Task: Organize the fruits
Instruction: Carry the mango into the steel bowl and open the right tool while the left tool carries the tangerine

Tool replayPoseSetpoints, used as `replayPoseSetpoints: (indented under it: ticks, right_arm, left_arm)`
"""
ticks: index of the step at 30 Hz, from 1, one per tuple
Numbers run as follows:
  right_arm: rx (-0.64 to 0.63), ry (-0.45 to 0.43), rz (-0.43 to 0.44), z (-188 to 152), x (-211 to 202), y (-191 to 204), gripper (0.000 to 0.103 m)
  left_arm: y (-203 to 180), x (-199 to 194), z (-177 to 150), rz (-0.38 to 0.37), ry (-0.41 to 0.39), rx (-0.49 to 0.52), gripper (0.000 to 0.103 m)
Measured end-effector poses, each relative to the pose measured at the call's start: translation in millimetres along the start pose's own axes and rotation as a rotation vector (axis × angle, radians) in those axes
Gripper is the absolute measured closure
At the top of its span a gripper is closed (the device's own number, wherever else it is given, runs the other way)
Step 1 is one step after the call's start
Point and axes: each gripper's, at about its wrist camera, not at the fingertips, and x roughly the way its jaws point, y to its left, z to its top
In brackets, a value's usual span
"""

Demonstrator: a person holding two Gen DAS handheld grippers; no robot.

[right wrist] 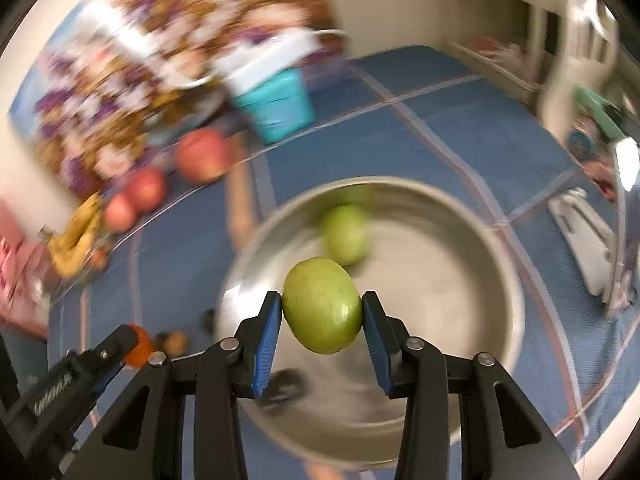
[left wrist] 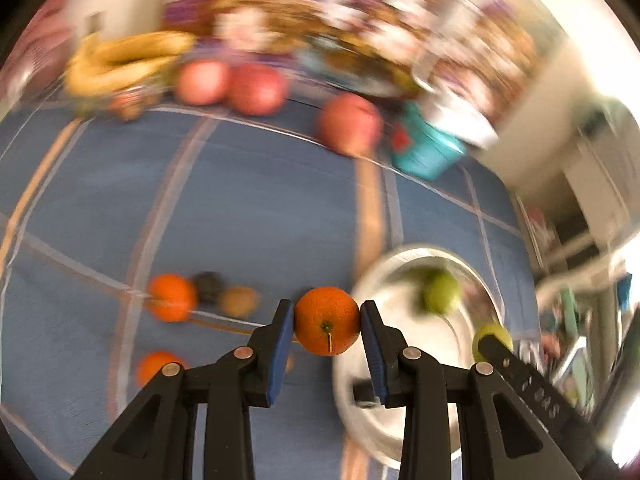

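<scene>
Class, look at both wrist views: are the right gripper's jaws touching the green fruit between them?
Touching. The right wrist view shows both blue-padded jaws of the right gripper pressed against the sides of the smooth green oval fruit, with no gap.

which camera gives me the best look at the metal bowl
The right wrist view. There the metal bowl fills the middle, nearly its whole rim visible, with one green fruit inside. In the left wrist view it sits at the right, blurred and partly hidden behind the left gripper.
</scene>
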Motion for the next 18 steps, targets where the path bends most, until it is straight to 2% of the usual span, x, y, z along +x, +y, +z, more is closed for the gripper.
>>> replayPoseSetpoints:
  ticks: [4, 7, 14, 18]
  right_arm:
    - [0.056, -0.013, -0.064, 11.2, -2.3, -39.6, 0.061]
    - [0.065, -0.012, -0.084, 13.8, -1.6, -55.0, 0.060]
    - [0.036, 0.065, -0.089, 6.3, 18.1, -55.2, 0.060]
    - [0.026, 0.075, -0.088, 6.1, 19.7, -54.1, 0.060]
  left_arm:
    - [-38.3, 24.2, -11.7, -0.012, 0.028, 0.112, 0.067]
    - [-51.7, 38.1, -20.6, -0.014, 0.055, 0.149, 0.067]
    - [-63.2, 53.0, -34.6, 0.005, 0.084, 0.187, 0.066]
    - [-64.9, 54.5, -35.2, 0.002, 0.088, 0.183, 0.066]
